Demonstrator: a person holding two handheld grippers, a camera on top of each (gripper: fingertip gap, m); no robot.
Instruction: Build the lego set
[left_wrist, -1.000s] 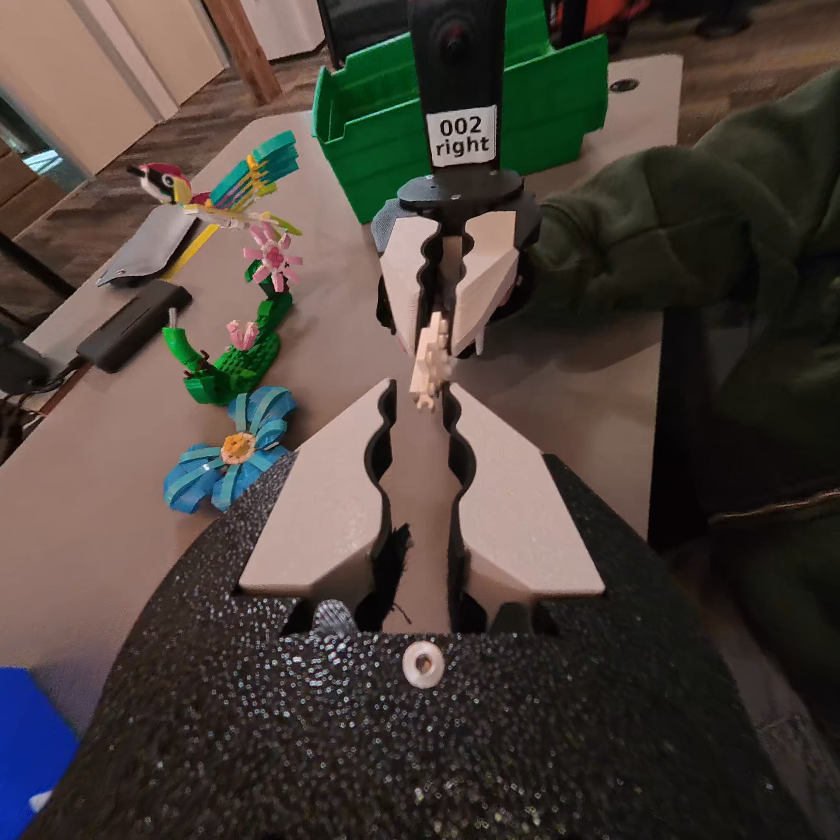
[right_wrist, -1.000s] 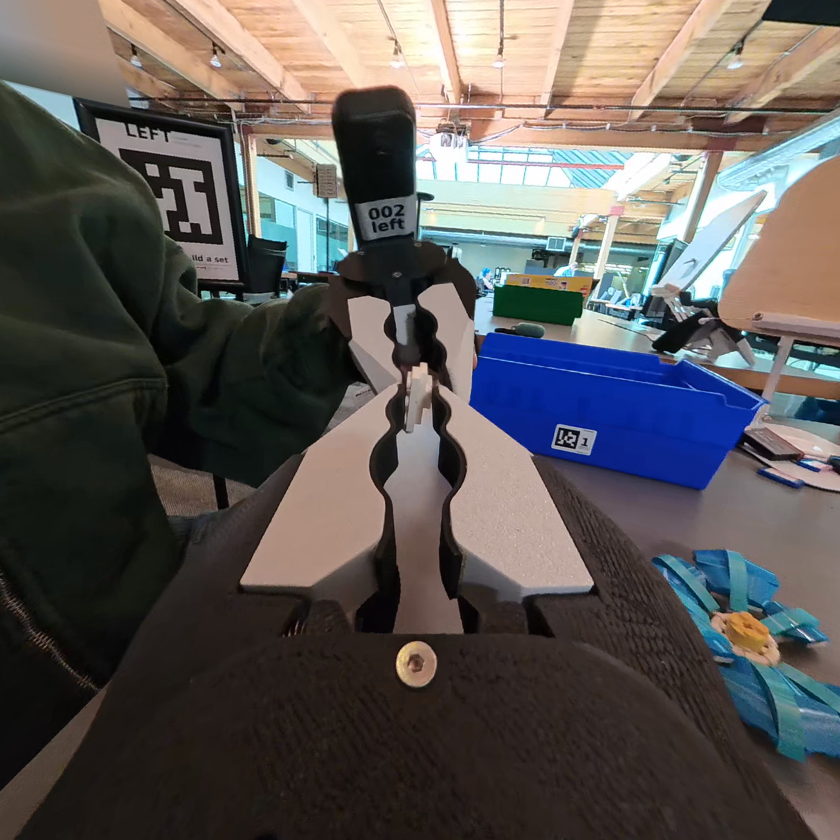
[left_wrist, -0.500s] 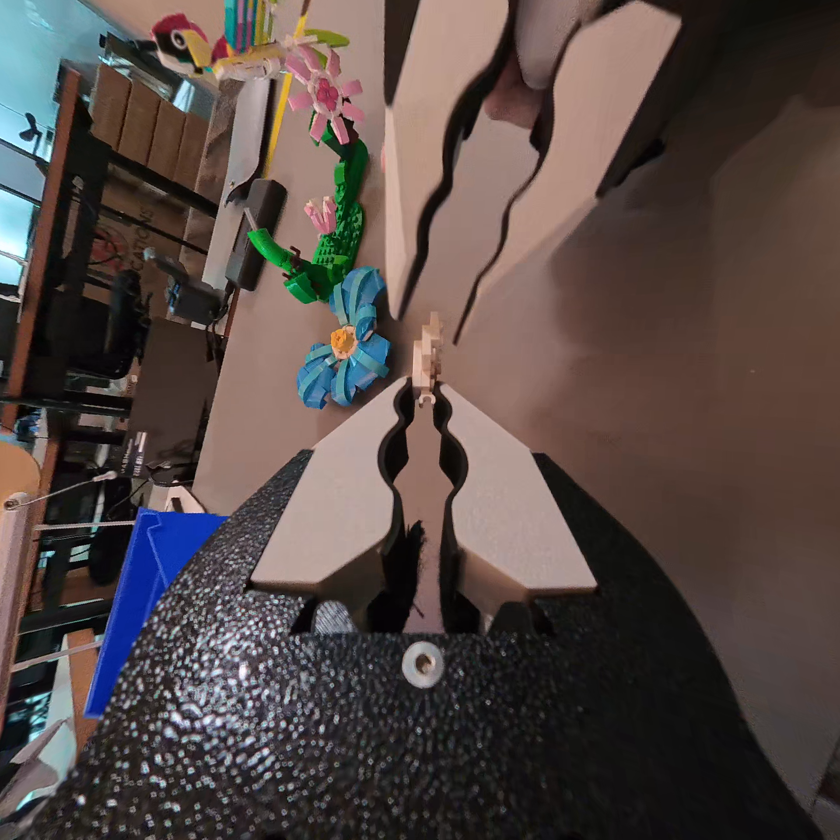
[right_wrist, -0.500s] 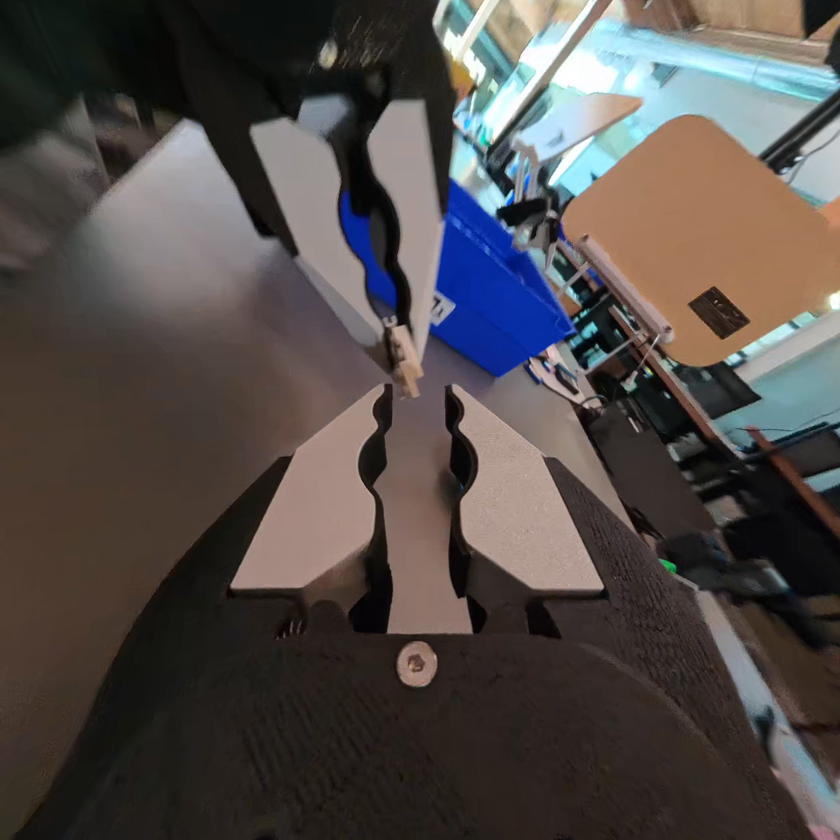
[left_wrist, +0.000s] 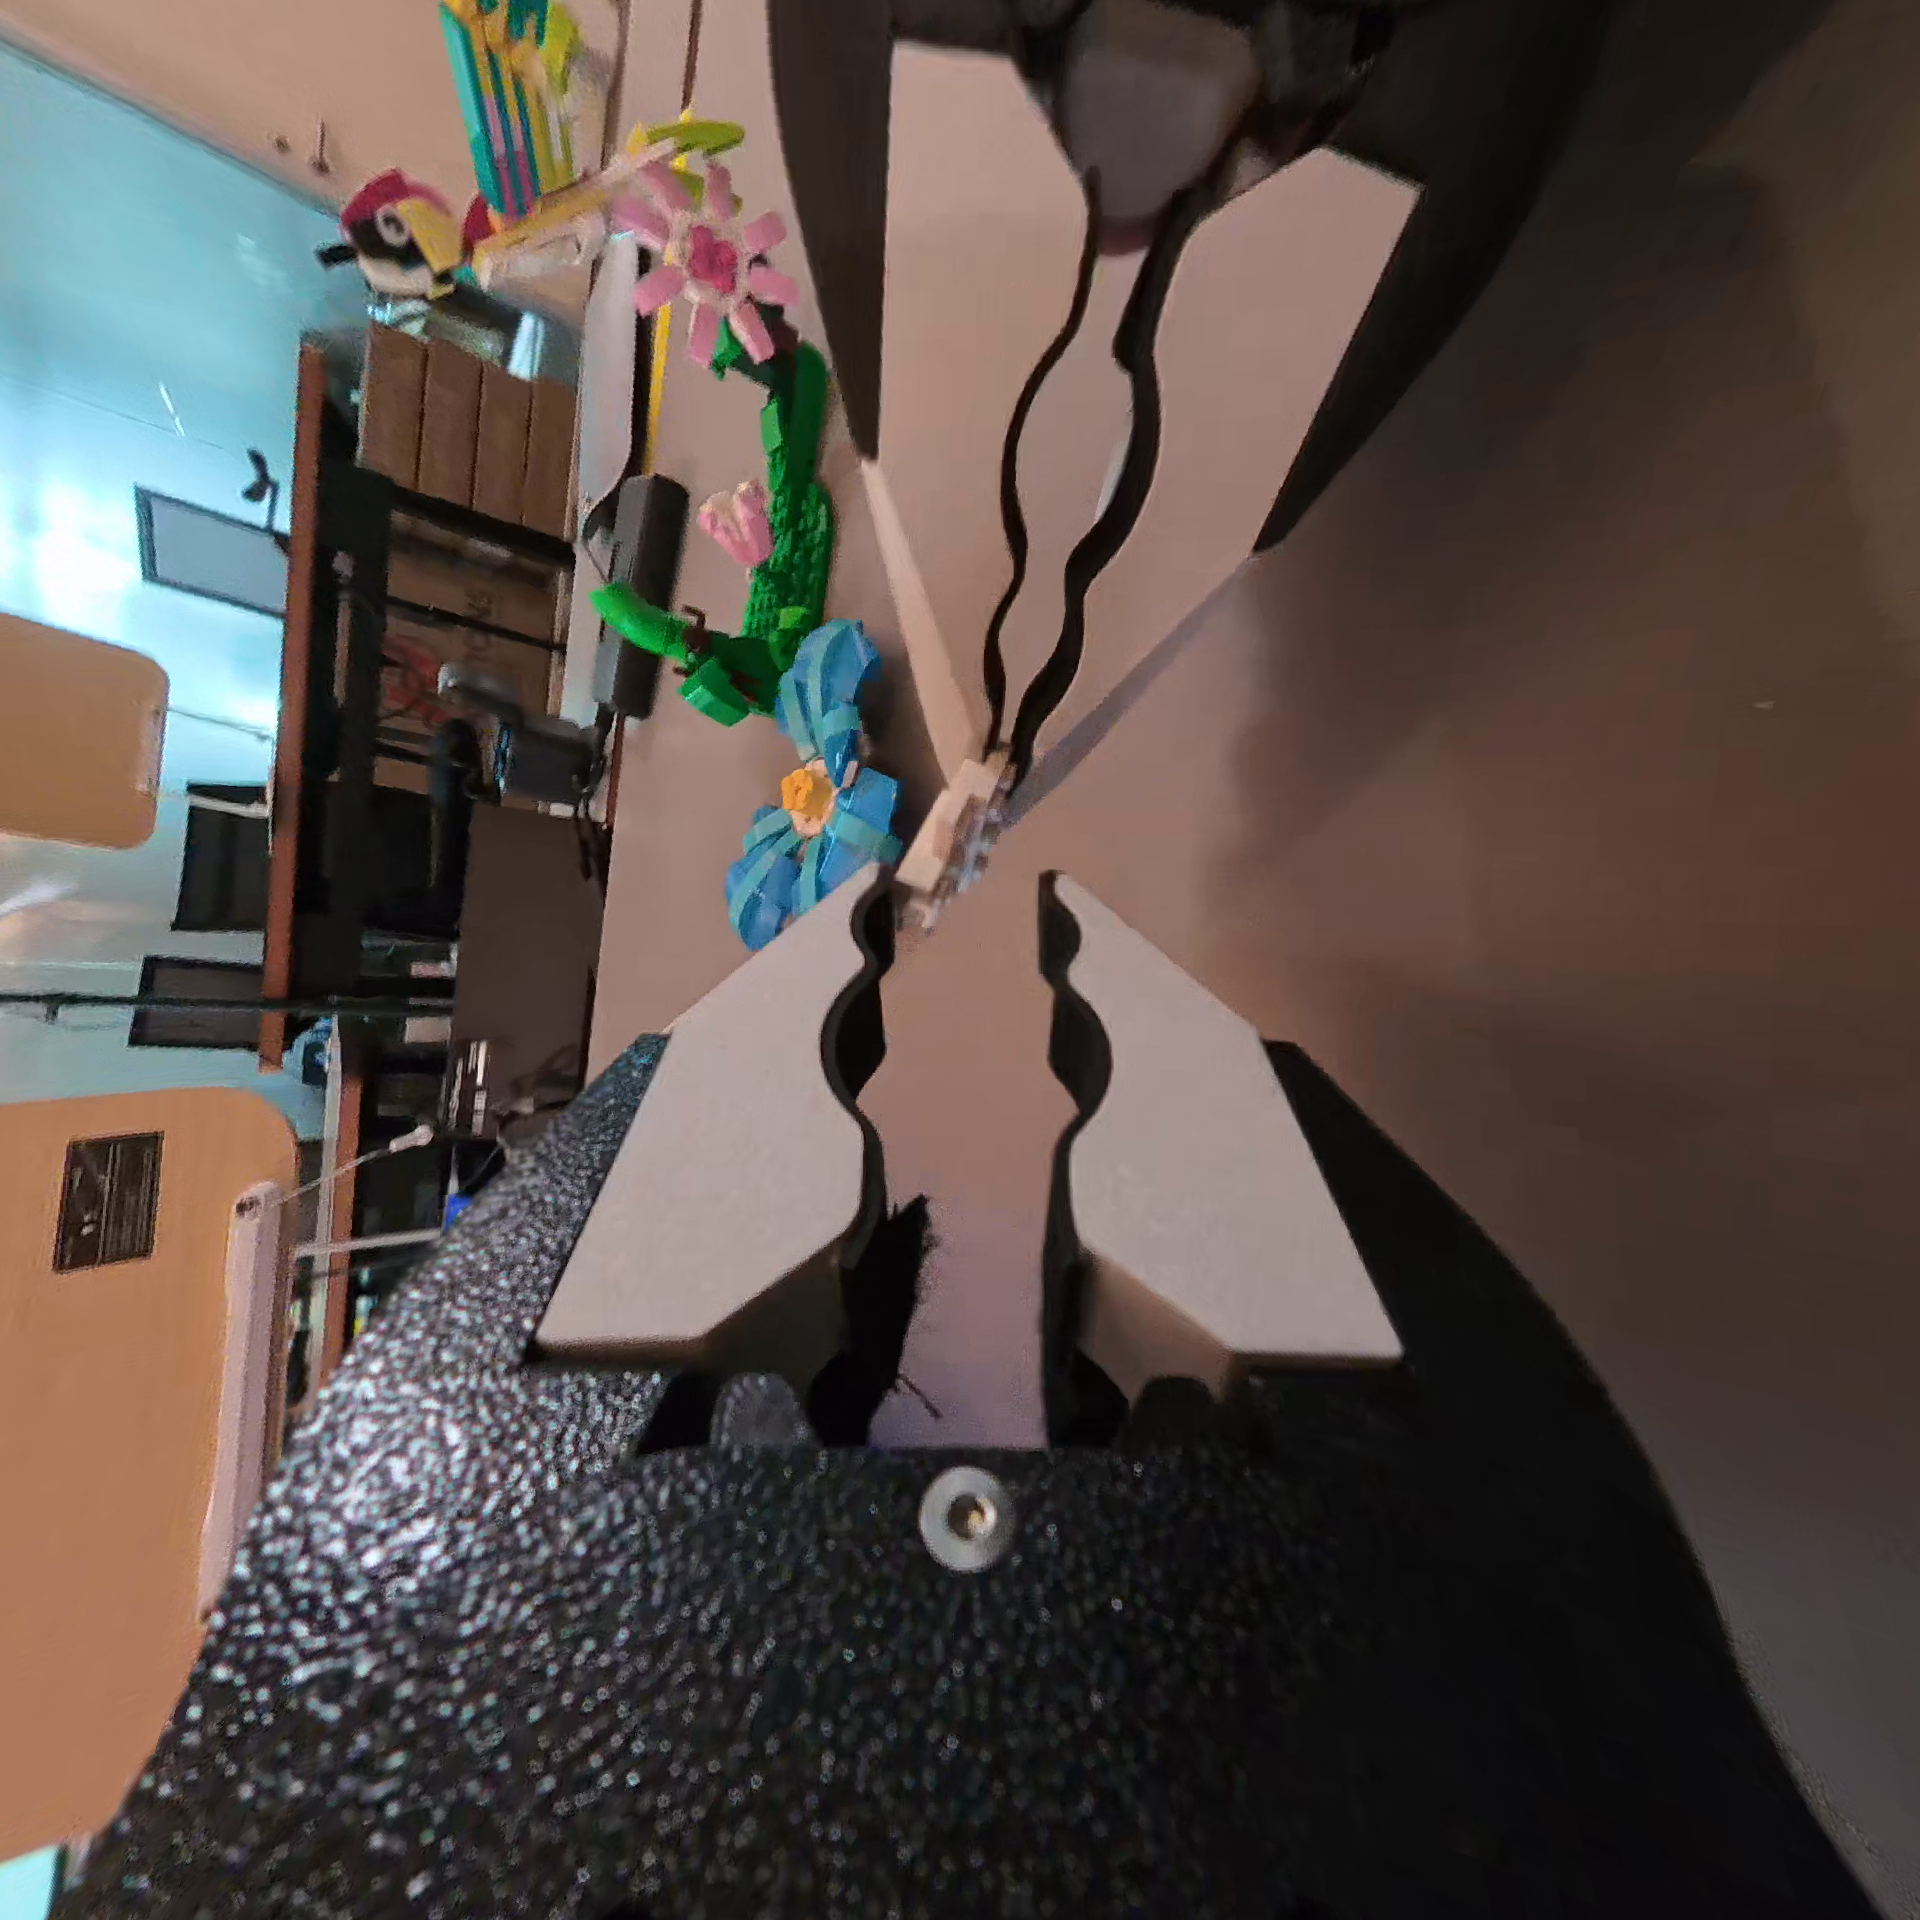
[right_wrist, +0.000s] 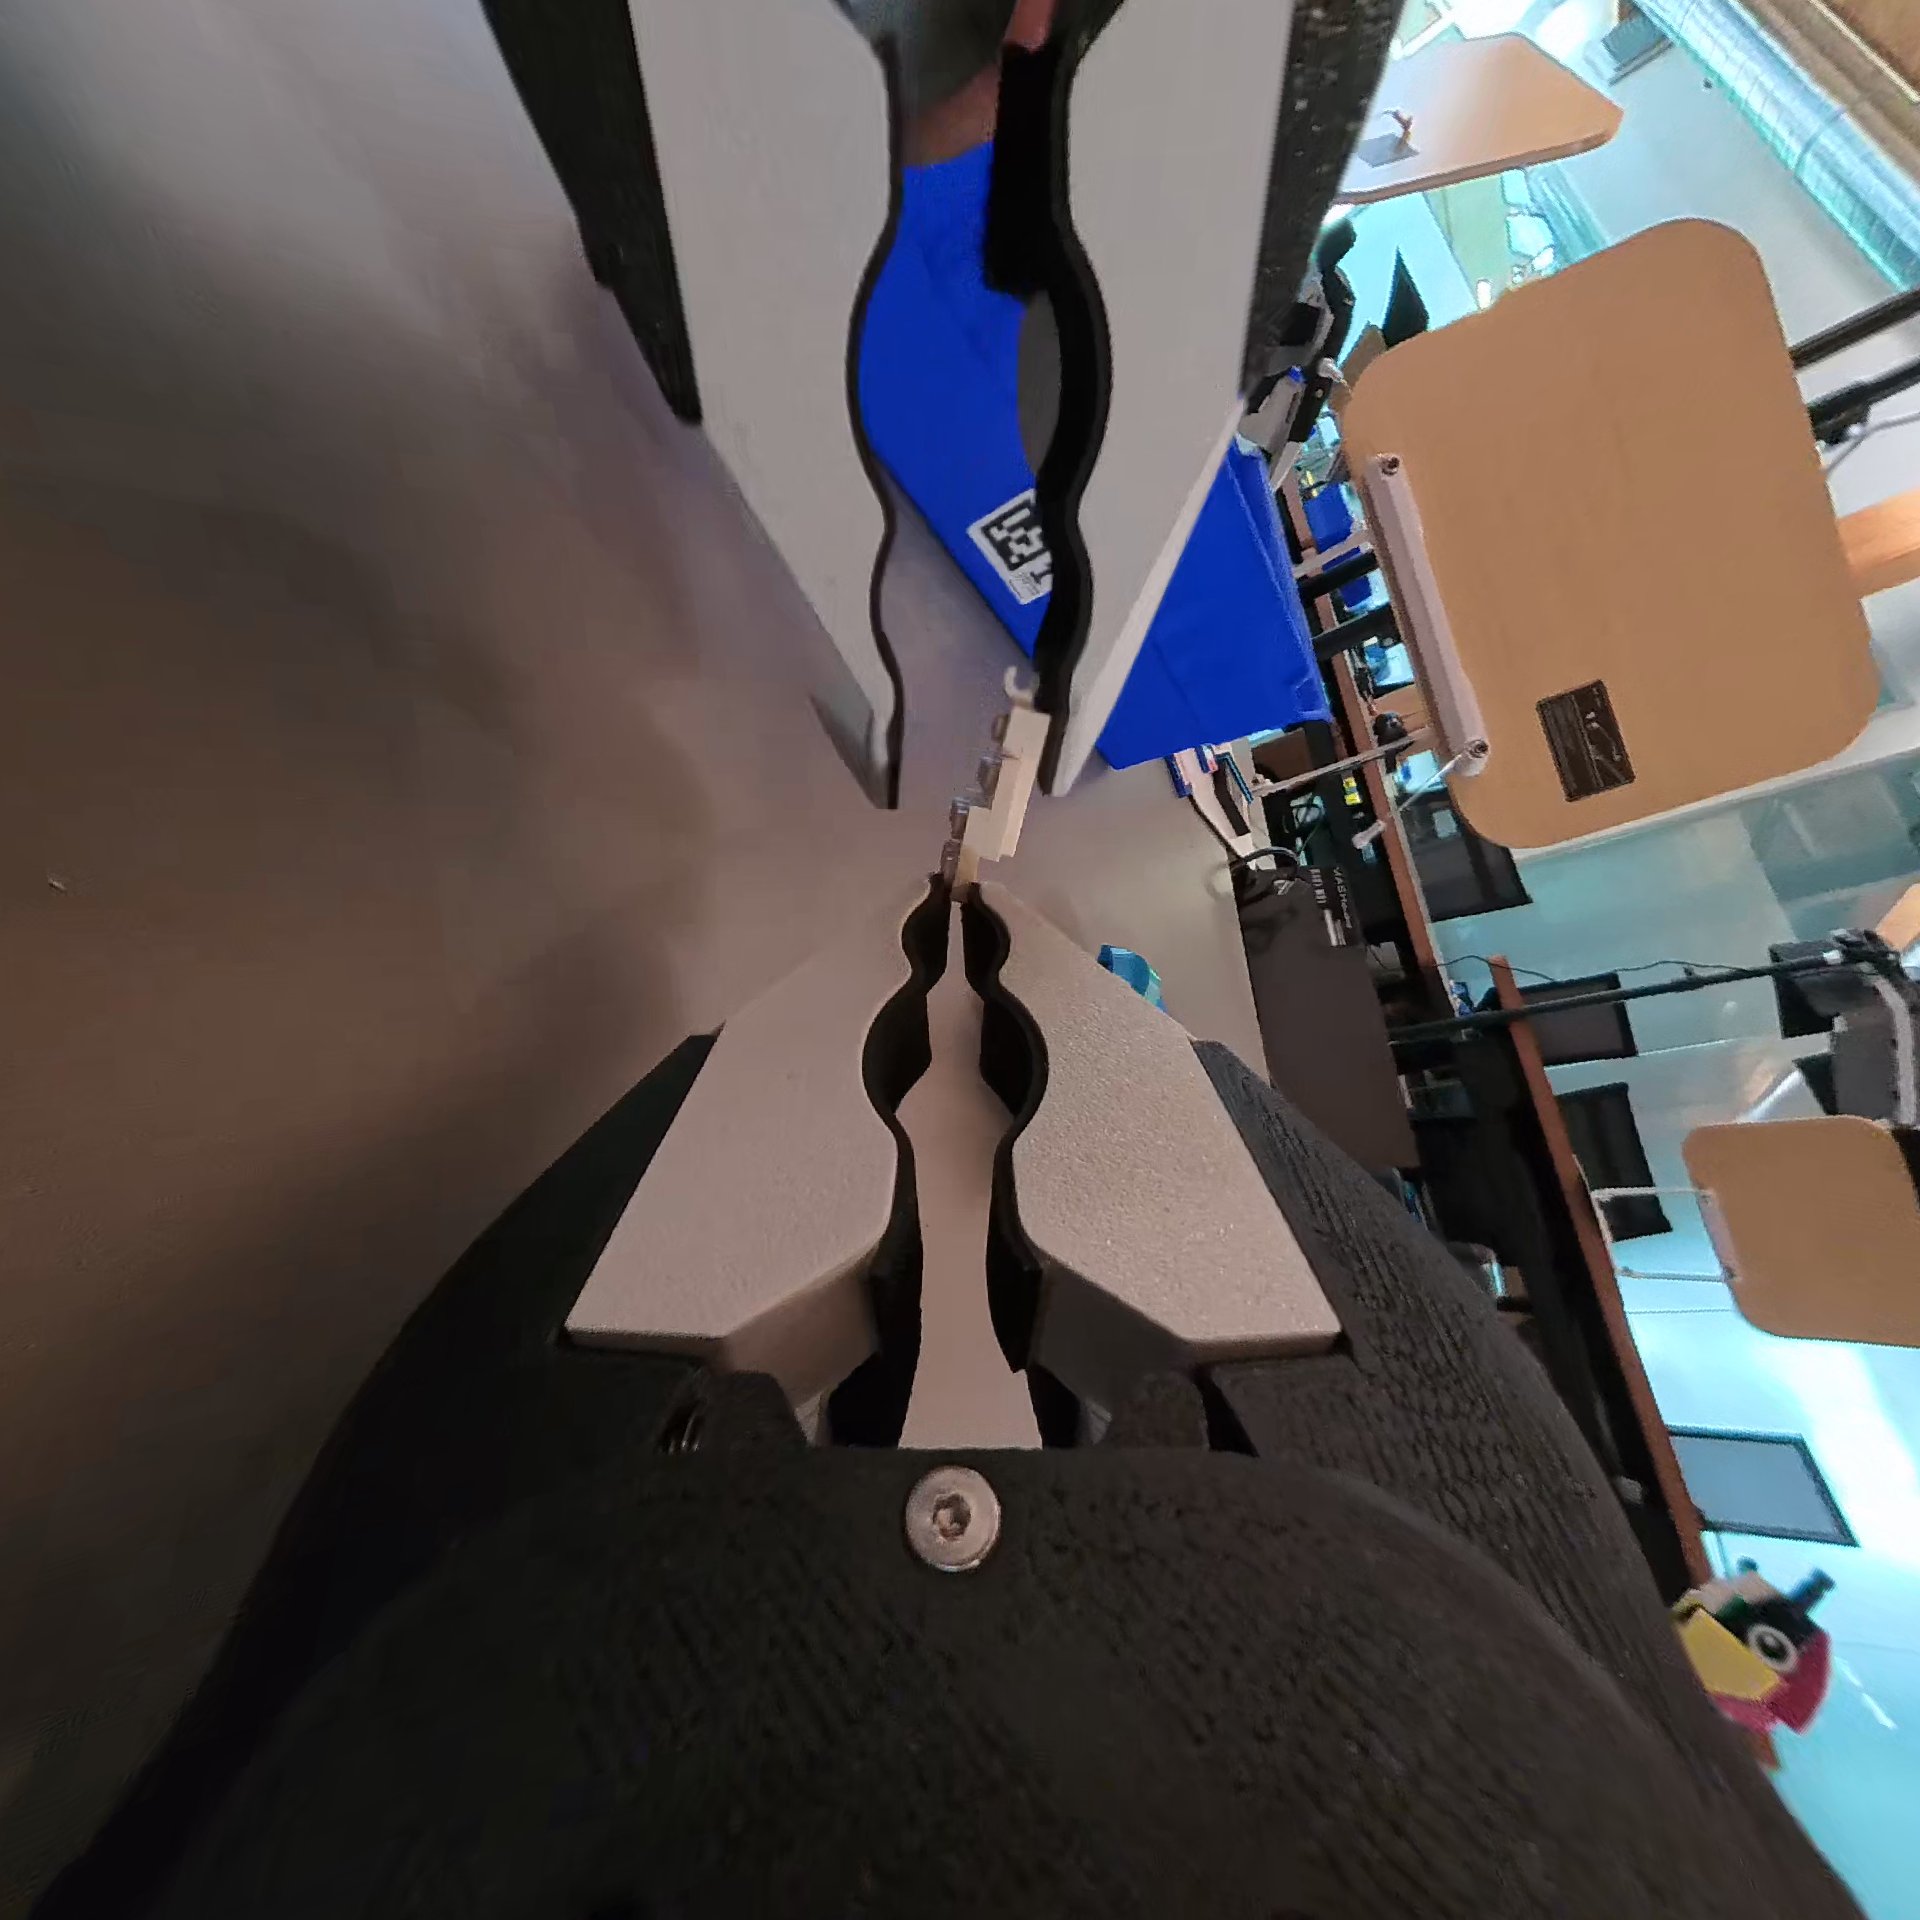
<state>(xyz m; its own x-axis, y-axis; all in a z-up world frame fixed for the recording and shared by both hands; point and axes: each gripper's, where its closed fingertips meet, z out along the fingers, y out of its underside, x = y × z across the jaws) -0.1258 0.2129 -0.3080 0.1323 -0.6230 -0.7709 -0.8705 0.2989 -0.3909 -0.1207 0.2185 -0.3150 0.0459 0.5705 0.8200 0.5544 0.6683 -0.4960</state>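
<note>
A small white toy-brick piece (left_wrist: 951, 831) hangs in the air over the grey table (left_wrist: 1558, 831). My right gripper (right_wrist: 956, 894) is shut on one end of it. In the right wrist view the piece (right_wrist: 992, 800) sticks out from the pinched tips towards my left gripper (right_wrist: 971, 790). My left gripper (left_wrist: 966, 894) is open, its jaws standing apart around the piece's other end. The piece rests against one left finger. In the left wrist view my right gripper (left_wrist: 997, 748) points straight at the left one, tip to tip.
A blue brick flower (left_wrist: 821, 821), a green brick stem with pink flowers (left_wrist: 779, 582) and a colourful brick bird (left_wrist: 416, 234) lie on the table beyond the grippers. A blue bin (right_wrist: 1195, 644) stands behind the left gripper. A black device (left_wrist: 634, 592) lies near the table edge. My left and right fingertips are right by each other.
Half a second ago my left gripper pinched the piece and the right was open. Now the right is shut on it and the left has opened. Both views have rolled sideways.
</note>
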